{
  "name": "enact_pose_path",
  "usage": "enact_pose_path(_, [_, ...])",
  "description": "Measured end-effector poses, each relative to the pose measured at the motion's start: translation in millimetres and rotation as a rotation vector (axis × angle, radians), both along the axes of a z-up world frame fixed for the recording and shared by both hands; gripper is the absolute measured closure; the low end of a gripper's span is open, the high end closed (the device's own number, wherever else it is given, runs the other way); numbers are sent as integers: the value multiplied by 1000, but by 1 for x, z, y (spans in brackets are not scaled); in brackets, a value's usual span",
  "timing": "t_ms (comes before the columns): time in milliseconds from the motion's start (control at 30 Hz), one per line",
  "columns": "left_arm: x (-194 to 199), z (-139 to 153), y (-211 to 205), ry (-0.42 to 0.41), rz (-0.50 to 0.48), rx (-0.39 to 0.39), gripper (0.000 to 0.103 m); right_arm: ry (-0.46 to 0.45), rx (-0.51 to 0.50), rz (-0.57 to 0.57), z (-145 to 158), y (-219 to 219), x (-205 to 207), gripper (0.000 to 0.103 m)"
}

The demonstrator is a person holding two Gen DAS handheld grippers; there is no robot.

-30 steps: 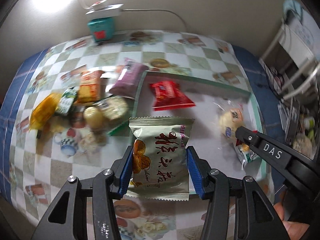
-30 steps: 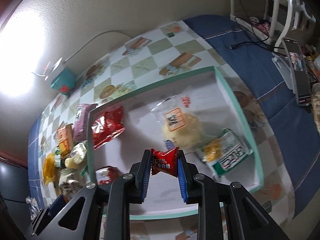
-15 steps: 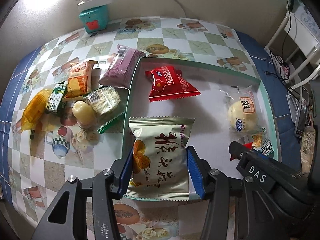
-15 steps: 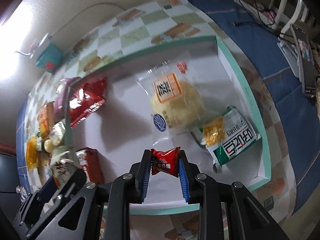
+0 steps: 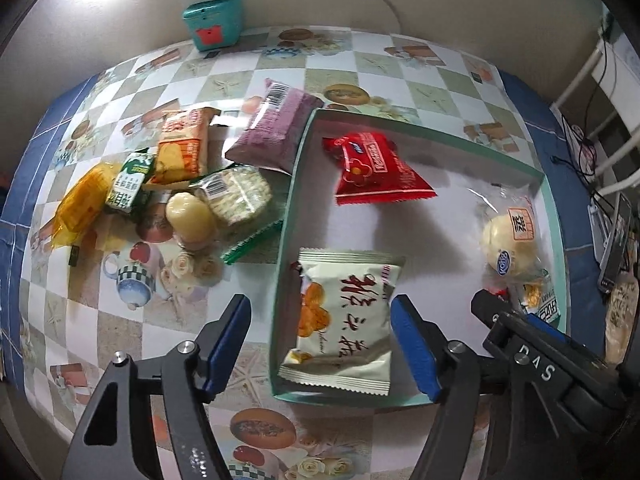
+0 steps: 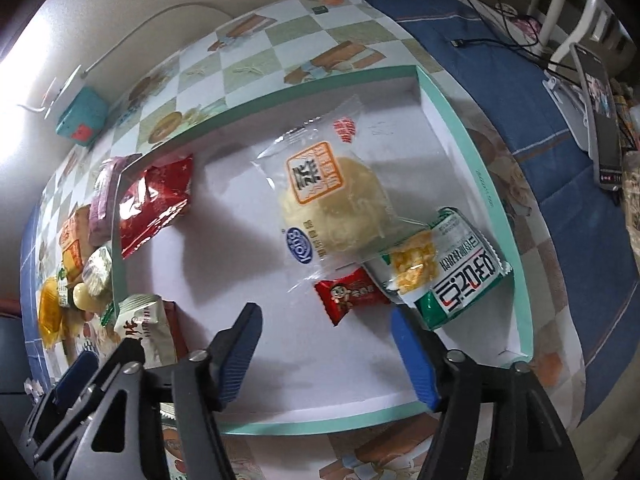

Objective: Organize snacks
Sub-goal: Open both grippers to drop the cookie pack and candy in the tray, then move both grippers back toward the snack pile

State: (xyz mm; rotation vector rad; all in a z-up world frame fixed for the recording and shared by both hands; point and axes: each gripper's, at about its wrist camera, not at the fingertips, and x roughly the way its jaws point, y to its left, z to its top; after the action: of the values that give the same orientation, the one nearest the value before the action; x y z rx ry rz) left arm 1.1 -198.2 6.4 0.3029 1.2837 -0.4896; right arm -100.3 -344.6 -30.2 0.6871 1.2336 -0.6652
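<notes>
Left wrist view: the left gripper (image 5: 320,344) points steeply down, its jaws just opened, the cream crinkle-edged snack packet (image 5: 344,320) lying loose between them in the shallow green-rimmed white box (image 5: 286,240). Only here, loose snacks lie on the checked tablecloth (image 5: 72,312).

Right wrist view: the right gripper (image 6: 326,348) also points down, its jaws just opened; the small red candy wrapper (image 6: 350,294) lies free in the box, touching the green-and-white packet (image 6: 460,276).

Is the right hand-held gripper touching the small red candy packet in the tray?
Apart. The right wrist view shows the right hand-held gripper open, its blue pads clear of the small red candy packet lying on the tray floor.
</notes>
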Motion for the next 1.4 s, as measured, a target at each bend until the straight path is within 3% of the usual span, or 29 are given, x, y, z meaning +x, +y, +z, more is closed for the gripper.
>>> enact_pose_path(100, [6,5,8,-15,32,1,17,-7,-9,6,3,1,2,24])
enact_pose_path(233, [19,11,22,-2,94,-41,16,-39,-24,27,12,6,5,15])
enact_pose_path(333, [30,15,37,-6,160,-60,9,-64,-51,49,20,11,9,0])
enact_pose_path(600, [62,30,84,-83,316,-99,8,-93,-114,102,30,26,24,0])
enact_pose_path(800, [83,40,116,-146,403,-114,8,-103,-98,80,32,26,30,0])
enact_pose_path(1133, [110,39,156,-144,512,-116,8,-151,-247,141,56,49,48,0])
enact_pose_path(1400, [130,31,176,-121,554,-112,8,-143,-291,223,50,75,71,0])
